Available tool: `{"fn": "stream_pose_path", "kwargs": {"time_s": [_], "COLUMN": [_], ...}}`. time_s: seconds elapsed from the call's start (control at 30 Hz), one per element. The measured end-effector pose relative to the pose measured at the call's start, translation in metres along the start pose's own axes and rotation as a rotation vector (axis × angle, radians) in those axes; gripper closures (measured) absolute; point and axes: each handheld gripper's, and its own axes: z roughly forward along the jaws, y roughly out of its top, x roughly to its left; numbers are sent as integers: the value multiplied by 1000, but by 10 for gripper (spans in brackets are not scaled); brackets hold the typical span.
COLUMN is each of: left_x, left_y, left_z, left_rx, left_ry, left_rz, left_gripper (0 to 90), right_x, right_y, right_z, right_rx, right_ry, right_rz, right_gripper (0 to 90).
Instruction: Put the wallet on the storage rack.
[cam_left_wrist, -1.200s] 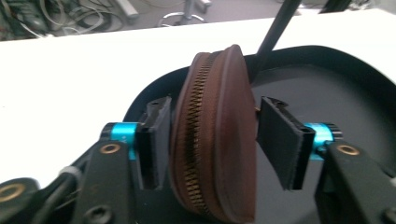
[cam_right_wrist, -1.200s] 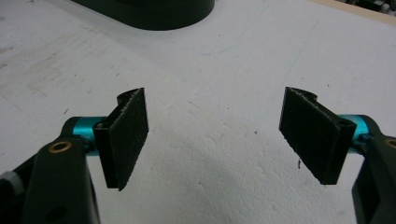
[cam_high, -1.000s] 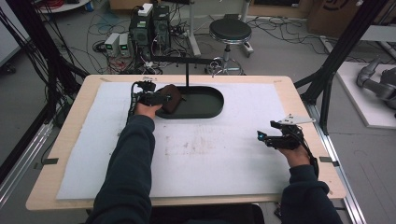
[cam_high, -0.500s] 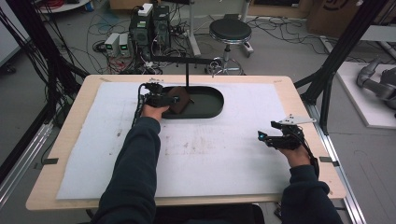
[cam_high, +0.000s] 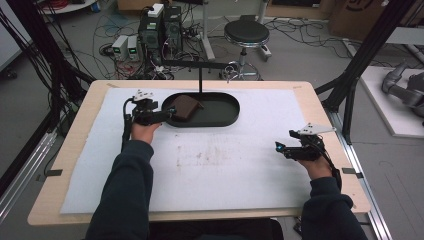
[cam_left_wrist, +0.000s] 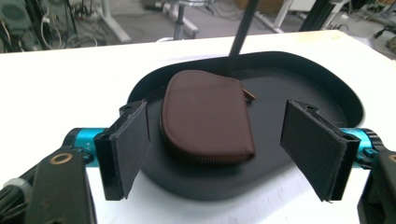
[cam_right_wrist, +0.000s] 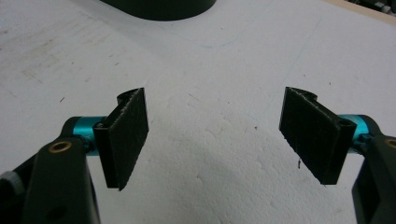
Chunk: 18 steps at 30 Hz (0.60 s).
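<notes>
A brown zip pouch (cam_high: 186, 107) (cam_left_wrist: 208, 116) lies flat in the left part of a black oval tray (cam_high: 225, 117) (cam_left_wrist: 317, 88). My left gripper (cam_high: 167, 114) (cam_left_wrist: 224, 142) sits at the tray's left end, pointing at the pouch. Its jaws have just been opening and now stand wide apart. The pouch lies just beyond the pads, which do not touch it. My right gripper (cam_high: 279, 147) (cam_right_wrist: 217, 140) rests open over the bare white mat at the right, with nothing between its jaws.
A thin black post (cam_high: 200, 80) with a crossbar rises at the tray's far rim. A white mat (cam_high: 225, 170) covers the wooden table. A stool (cam_high: 245, 35), computers and cables stand on the floor beyond the far edge.
The left gripper carried the pouch right into the tray, let it go and drew back left with its jaws opened. The right gripper has not moved.
</notes>
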Motion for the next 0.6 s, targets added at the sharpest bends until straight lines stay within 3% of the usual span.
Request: {"fn": "stream_pose_path", "kwargs": {"time_s": [0.13, 0.37, 0.6], "left_x": [-2, -8, -10], "left_y": [-10, -23, -40], "left_z": [-27, -58, -75], "left_rx": [-56, -115, -139], "left_ry": [8, -32, -63], "left_rz": [43, 123, 126], "left_gripper": [233, 234, 230], "right_x": [1, 2, 4], "right_y": [0, 1, 1], "right_z": [1, 1, 0], "right_rx": [-5, -11, -12], "right_ry": [-5, -6, -15], "right_rz": [-18, -21, -21], "right_gripper": [209, 209, 209]}}
